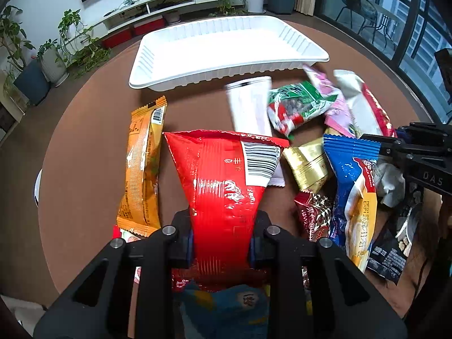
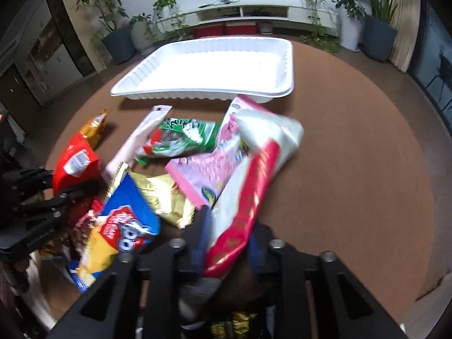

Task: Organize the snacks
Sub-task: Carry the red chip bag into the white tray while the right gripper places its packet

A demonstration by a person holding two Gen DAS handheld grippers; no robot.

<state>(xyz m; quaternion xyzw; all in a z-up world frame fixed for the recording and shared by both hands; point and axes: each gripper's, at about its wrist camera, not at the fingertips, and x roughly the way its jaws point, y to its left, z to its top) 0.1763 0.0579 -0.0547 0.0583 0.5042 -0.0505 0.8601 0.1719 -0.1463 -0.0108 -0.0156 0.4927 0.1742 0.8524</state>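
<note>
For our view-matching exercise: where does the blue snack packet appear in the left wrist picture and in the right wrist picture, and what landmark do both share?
Left wrist view: the blue snack packet lies right of centre, beside the gold packet.
Right wrist view: the blue snack packet lies lower left, again touching the gold packet.
Shared landmark: the white tray at the far side of the table.

Bright window daylight, blown-out white tray [image 1: 158,70], motion-blurred right view, fisheye-dark corners.
</note>
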